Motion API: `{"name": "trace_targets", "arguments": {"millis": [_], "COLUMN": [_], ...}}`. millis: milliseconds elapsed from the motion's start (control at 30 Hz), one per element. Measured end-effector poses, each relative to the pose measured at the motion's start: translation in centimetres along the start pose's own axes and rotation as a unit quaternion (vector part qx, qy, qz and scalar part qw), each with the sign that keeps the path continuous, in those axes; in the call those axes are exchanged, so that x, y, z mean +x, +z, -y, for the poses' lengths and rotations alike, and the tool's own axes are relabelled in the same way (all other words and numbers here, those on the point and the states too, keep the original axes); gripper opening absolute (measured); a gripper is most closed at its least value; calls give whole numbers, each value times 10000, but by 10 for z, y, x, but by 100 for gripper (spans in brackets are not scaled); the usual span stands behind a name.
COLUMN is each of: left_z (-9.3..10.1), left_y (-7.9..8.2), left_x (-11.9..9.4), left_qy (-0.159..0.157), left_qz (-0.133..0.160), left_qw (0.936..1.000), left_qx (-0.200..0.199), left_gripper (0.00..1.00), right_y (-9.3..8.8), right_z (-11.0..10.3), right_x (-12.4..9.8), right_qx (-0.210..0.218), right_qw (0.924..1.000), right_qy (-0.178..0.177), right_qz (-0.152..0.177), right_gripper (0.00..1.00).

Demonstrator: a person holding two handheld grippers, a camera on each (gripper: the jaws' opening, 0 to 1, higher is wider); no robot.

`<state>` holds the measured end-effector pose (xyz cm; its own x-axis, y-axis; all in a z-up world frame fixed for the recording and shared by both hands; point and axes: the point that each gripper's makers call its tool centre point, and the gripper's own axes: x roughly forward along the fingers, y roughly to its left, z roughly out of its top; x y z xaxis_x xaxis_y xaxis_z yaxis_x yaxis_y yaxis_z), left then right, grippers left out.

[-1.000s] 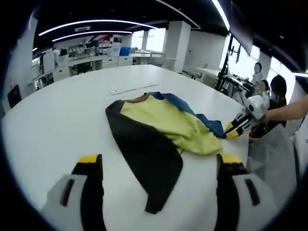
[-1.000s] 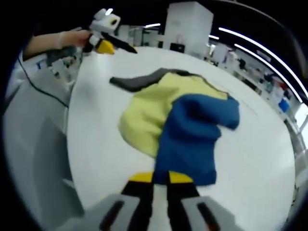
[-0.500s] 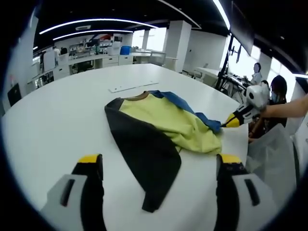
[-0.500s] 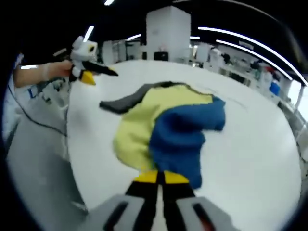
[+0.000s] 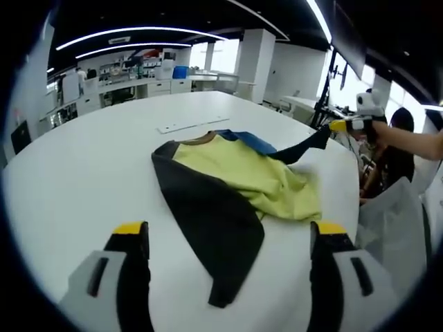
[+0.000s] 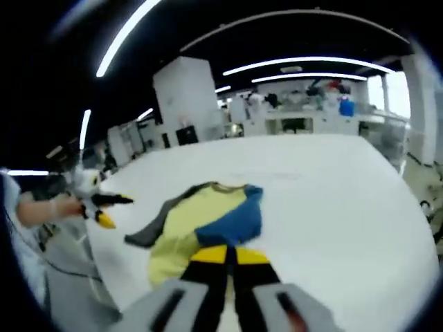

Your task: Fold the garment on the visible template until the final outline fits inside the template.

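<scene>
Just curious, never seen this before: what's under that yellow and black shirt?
The garment lies on a white table; bare tabletop surrounds it. A pale strip lies beyond its collar. Whatever lies beneath the cloth is covered.

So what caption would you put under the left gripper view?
Left gripper open over a white table while the right gripper lifts a sleeve of the yellow, black and blue garment.

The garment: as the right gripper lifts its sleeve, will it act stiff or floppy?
Probably floppy: the garment lies wrinkled on the table, and the sleeve held by the right gripper sags toward it. Likely light, since only that sleeve rises. It may drag rather than lift whole.
</scene>
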<state>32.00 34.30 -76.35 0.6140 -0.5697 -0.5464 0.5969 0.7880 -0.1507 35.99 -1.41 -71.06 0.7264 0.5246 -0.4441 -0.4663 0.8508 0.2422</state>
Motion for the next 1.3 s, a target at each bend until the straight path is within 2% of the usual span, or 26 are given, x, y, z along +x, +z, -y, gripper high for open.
{"name": "trace_targets", "arguments": {"millis": [267, 400, 500, 567, 667, 700, 1033, 1300], "left_z": [-6, -9, -11, -11, -12, -14, -17, -16], "left_y": [0, 2, 2, 1, 2, 3, 5, -4], "left_x": [6, 11, 15, 18, 21, 22, 35, 42], "left_qy": [19, 23, 16, 1, -12, -13, -35, -74], "left_qz": [-65, -80, -106, -140, -168, -176, -251, -361], "left_qw": [10000, 9999, 9999, 9998, 9998, 9998, 9996, 9991], "left_qx": [-54, -81, -99, -110, -124, -128, -154, -208], "left_gripper": [93, 93, 93, 93, 93, 93, 93, 93], "right_y": [17, 21, 21, 22, 22, 22, 18, 9], "right_z": [73, 95, 108, 130, 132, 144, 190, 222], "right_x": [-1, 1, 3, 5, 5, 6, 7, 4], "right_qx": [581, 764, 824, 754, 834, 872, 1025, 1149], "right_qw": [9950, 9922, 9903, 9891, 9877, 9864, 9763, 9658], "right_qy": [-777, -954, -1107, -1266, -1320, -1393, -1886, -2276], "right_qz": [225, 257, 188, 66, 39, 9, -272, -482], "right_gripper": [0, 0, 0, 0, 0, 0, 0, 0]}}
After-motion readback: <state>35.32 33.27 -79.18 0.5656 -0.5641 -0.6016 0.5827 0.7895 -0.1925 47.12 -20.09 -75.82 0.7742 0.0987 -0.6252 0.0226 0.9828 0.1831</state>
